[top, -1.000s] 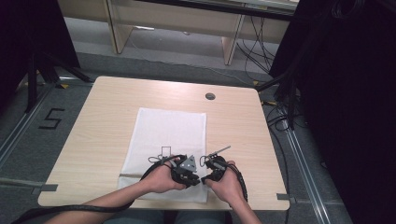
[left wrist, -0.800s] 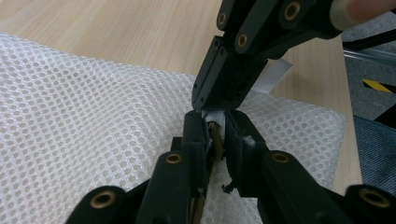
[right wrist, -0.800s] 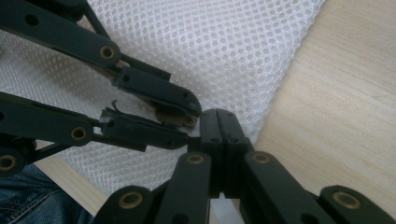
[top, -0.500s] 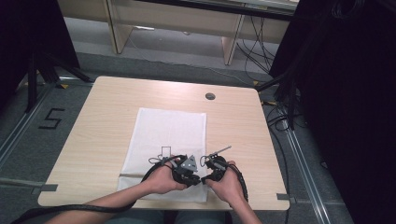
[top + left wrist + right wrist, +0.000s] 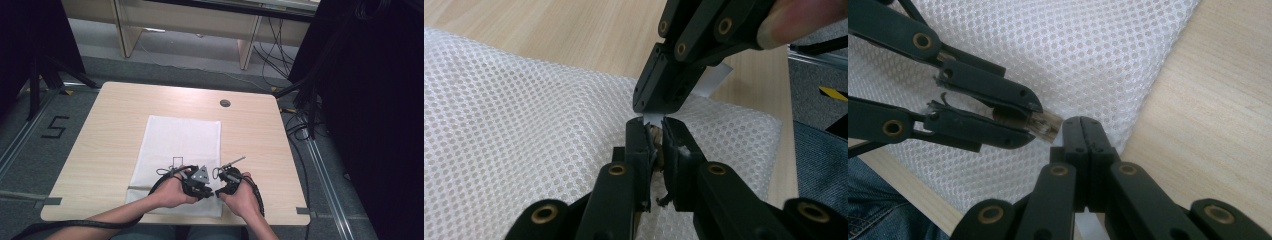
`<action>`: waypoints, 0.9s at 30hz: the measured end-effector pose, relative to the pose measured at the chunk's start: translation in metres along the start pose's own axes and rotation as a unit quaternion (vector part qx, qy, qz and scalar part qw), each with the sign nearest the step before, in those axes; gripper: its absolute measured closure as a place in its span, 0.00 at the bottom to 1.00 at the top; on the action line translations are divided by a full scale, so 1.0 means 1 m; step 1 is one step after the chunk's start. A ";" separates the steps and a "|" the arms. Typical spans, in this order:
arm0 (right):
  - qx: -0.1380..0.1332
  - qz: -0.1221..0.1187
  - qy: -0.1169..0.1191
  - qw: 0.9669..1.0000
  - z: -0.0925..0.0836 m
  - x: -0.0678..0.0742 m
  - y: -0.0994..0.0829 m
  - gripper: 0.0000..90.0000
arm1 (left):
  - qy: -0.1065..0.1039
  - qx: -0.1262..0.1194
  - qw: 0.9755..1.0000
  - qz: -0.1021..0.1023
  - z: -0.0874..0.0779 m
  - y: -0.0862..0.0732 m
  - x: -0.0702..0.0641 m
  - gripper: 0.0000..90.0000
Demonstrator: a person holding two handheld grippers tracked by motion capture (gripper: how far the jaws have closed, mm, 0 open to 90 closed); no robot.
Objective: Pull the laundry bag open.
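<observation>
Left gripper view: L gripper clamps a brown tube; R gripper, shut on white tab, should pull straight, slow.

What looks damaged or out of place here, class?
The left gripper has frayed, torn padding on its fingertips, with shreds hanging below. It pinches a small brownish piece over the white mesh bag, which lies flat and square.

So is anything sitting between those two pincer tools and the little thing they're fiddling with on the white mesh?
Nothing visible does. The left gripper already has its jaws clamped on the small brownish piece, and the right gripper, jaws shut, meets it tip to tip above the white mesh bag.
</observation>
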State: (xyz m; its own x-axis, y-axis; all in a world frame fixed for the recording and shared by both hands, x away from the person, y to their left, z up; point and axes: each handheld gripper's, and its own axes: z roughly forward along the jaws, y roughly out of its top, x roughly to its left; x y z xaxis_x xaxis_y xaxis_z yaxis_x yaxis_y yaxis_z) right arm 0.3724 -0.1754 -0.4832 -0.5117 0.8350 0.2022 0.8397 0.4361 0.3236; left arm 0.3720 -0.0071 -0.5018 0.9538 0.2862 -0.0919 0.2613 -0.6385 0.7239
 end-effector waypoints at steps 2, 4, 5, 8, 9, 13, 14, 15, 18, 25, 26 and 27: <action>0.006 0.003 0.004 1.000 -0.002 0.000 0.000 1.00 | -0.001 0.000 1.000 -0.004 -0.001 -0.001 0.001 0.91; 0.006 0.002 -0.002 1.000 -0.001 0.000 0.000 1.00 | 0.000 0.001 1.000 0.006 -0.001 0.000 0.001 0.91; 0.009 0.000 -0.002 1.000 -0.001 0.000 0.001 1.00 | -0.001 -0.001 1.000 0.005 -0.001 0.000 0.001 0.91; 0.006 -0.004 0.001 1.000 -0.001 0.000 0.000 1.00 | -0.002 0.002 1.000 0.004 -0.001 0.000 0.000 0.91; 0.007 -0.004 0.001 1.000 -0.001 0.000 0.000 1.00 | -0.003 0.001 1.000 0.001 -0.001 0.000 0.000 0.91; 0.004 -0.010 0.002 1.000 -0.002 0.000 0.000 1.00 | 0.001 0.006 1.000 0.009 -0.005 0.001 -0.001 0.91; 0.003 -0.011 0.002 1.000 -0.002 0.001 0.000 1.00 | 0.001 0.005 1.000 0.015 -0.005 0.001 -0.001 0.91; 0.004 -0.011 0.001 1.000 -0.002 0.001 0.000 1.00 | 0.002 0.005 1.000 0.010 -0.005 0.001 -0.001 0.91; -0.001 -0.006 0.000 1.000 -0.001 0.001 0.000 1.00 | -0.001 0.003 1.000 0.012 -0.005 0.001 0.000 0.91; 0.003 -0.011 0.005 1.000 -0.002 0.000 0.000 1.00 | -0.002 0.001 1.000 0.001 -0.007 -0.001 0.000 0.91; 0.002 -0.011 0.003 1.000 -0.001 0.000 0.000 1.00 | -0.002 0.002 1.000 0.001 -0.007 -0.001 0.000 0.91; 0.000 -0.012 0.004 1.000 -0.001 -0.001 0.000 1.00 | -0.002 0.004 1.000 0.002 -0.007 -0.001 0.000 0.91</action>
State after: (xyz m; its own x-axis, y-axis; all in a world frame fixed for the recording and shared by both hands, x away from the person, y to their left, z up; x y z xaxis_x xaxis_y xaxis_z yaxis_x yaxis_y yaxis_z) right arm 0.3722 -0.1764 -0.4823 -0.5337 0.8214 0.2010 0.8268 0.4571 0.3278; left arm 0.3707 -0.0011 -0.4975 0.9555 0.2805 -0.0913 0.2580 -0.6448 0.7195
